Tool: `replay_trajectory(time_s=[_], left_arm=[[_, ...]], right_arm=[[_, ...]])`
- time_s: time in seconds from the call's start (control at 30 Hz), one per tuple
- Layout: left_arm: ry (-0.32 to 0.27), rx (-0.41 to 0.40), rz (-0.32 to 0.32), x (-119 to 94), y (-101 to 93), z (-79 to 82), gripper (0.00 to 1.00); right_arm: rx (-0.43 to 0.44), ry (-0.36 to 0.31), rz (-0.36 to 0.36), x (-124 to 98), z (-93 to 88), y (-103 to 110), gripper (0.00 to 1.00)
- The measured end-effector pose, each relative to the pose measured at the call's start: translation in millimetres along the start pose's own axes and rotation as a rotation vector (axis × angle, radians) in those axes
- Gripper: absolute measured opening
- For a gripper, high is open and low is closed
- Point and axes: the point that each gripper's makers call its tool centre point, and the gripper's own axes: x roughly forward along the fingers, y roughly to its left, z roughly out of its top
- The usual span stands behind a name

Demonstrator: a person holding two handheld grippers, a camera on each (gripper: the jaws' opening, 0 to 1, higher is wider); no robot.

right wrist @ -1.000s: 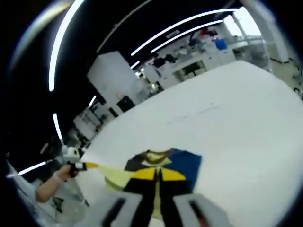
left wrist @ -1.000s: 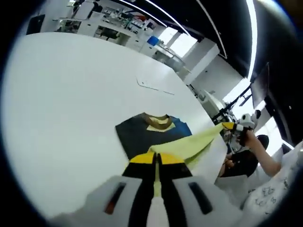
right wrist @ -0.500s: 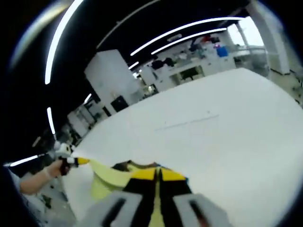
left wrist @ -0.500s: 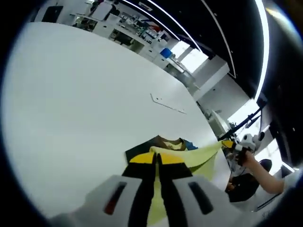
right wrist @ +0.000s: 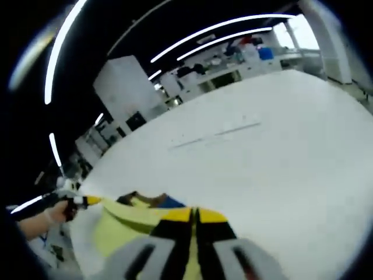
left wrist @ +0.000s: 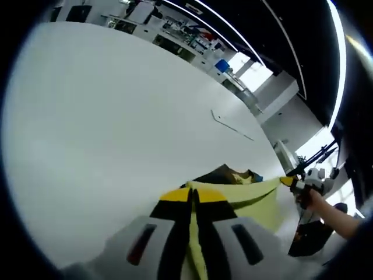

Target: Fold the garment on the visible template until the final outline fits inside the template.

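Both grippers (left wrist: 192,201) (right wrist: 194,219) pinched the shirt's (left wrist: 245,195) yellow hem taut between them — collar (left wrist: 233,174) lay just ahead.

Wide bare table (left wrist: 99,128) ahead of both grippers, open passage across most of it. Only low obstacle mid-table: thin template line (left wrist: 232,125), flat, well apart from the garment (left wrist: 245,195). Garment is lifted and stretched between the left gripper (left wrist: 193,195) and right gripper (right wrist: 194,214), blocking the near edge. Benches (right wrist: 233,64) stand beyond the far edge.
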Motion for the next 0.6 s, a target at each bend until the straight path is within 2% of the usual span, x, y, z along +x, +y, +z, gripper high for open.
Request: replay_trajectory(time_s=[0.1, 0.47, 0.53, 0.6], left_arm=[[-0.002, -0.033, -0.008, 1.1, -0.1, -3.5, 0.00], [0.017, 0.024, -0.010, 0.2, -3.4, -10.1, 0.00], [0.018, 0.069, -0.027, 0.1, -6.5, -10.1, 0.00], [0.023, 0.156, -0.040, -1.2, -9.2, -11.7, 0.00]], right_arm=[[0.005, 0.014, -0.003, 2.8, -5.4, -0.7, 0.00], [0.007, 0.046, 0.007, 0.4, -10.0, 0.2, 0.00], [-0.017, 0.049, 0.010, -0.9, -10.8, 1.3, 0.00], [-0.041, 0.056, 0.008, -2.0, -12.4, 0.8, 0.00]])
